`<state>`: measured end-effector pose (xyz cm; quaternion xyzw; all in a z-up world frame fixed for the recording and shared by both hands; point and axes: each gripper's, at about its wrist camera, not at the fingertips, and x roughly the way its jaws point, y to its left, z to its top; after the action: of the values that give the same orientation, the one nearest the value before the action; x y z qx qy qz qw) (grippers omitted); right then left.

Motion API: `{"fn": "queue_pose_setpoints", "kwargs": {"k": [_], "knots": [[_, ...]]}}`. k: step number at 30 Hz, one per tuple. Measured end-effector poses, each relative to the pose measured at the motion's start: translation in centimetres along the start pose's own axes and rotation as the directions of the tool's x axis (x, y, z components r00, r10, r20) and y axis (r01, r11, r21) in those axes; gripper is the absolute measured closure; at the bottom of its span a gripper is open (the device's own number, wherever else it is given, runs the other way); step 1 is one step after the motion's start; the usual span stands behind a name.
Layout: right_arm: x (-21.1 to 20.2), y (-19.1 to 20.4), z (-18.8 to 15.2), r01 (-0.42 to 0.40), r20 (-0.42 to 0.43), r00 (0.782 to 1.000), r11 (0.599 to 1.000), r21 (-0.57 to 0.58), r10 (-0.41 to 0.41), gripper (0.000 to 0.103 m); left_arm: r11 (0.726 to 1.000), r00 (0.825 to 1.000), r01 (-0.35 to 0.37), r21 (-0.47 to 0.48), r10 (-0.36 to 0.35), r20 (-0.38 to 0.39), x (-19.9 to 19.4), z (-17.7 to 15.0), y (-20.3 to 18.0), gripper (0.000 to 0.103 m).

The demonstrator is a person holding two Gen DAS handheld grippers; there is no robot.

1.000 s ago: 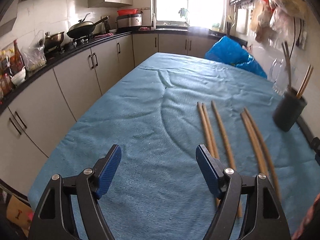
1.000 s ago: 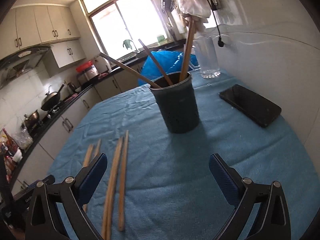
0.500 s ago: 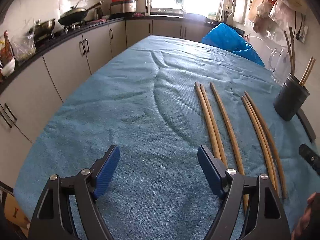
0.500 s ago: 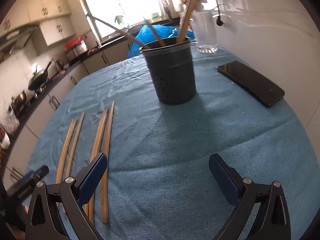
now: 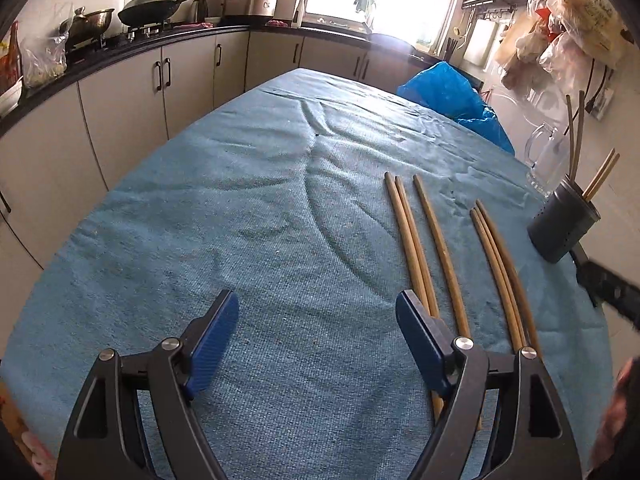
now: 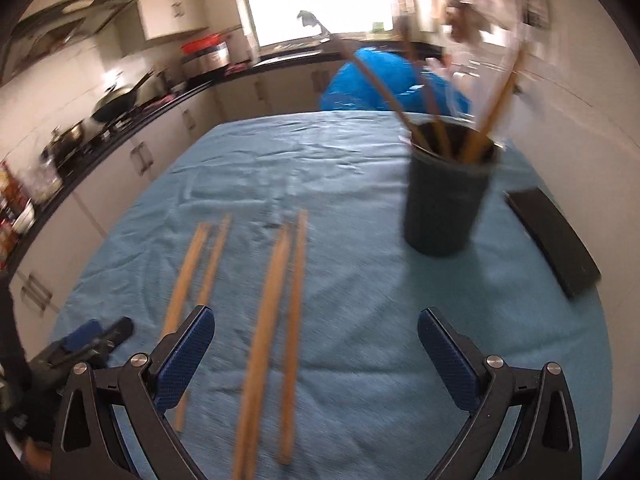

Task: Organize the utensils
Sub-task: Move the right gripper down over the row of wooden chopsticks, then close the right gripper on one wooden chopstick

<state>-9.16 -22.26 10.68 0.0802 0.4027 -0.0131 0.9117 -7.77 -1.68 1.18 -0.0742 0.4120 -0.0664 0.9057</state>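
While the left gripper [image 5: 316, 340] hangs over bare blue cloth [image 5: 240, 216] w/ its jaws spread wide & nothing between them, its right-hand finger [image 5: 420, 344] covers the near ends of the closest pair of chopsticks. Going left to right in the left wrist view: kitchen counter [image 5: 120, 52] w/ wok [image 5: 150, 8] & cabinets along the far left, then open tablecloth, then five loose wooden chopsticks on the cloth. First a touching pair [image 5: 408, 240], then a single stick [image 5: 438, 248] just beside it, then another pair [image 5: 500, 268] a bit apart. All lie roughly parallel, running away from the camera. Right of those stands the dark utensil holder [image 5: 562, 232], upright, w/ several sticks already in it. A glass jug [image 5: 548, 156] sits behind it, blue plastic bag [image 5: 452, 92] further back.

In the right wrist view, blurred: the left gripper shows at the lower left edge, then the two groups of sticks. The right-hand pair [image 6: 280, 312] lies between the fingers of the right gripper [image 6: 316, 356], whose jaws are spread wide. Whether the pads reach cloth level I can't tell; they press on nothing. The holder [image 6: 444, 200] stands further right & beyond, well apart from the loose sticks, w/ a dark phone [image 6: 556, 240] flat on the cloth just to its right.
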Motion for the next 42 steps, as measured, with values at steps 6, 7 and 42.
{"fn": "queue_pose_setpoints", "kwargs": {"k": [6,7,42], "knots": [[3.5,1.7,3.8,0.016,-0.162,0.987,0.999,-0.046,-0.024,0.047,1.000,1.000,0.009,-0.010,-0.009,0.003,0.1,0.1,0.1,0.023],[4.4,1.7,4.3,-0.003,-0.200,0.980,1.000,-0.027,-0.002,0.057,1.000,1.000,0.010,-0.009,-0.010,0.001,0.1,0.1,0.1,0.023],[14.6,4.4,8.0,-0.015,-0.395,0.919,0.998,-0.060,-0.010,0.086,1.000,1.000,0.017,-0.018,-0.018,-0.008,0.3,0.2,0.1,0.023]]}}
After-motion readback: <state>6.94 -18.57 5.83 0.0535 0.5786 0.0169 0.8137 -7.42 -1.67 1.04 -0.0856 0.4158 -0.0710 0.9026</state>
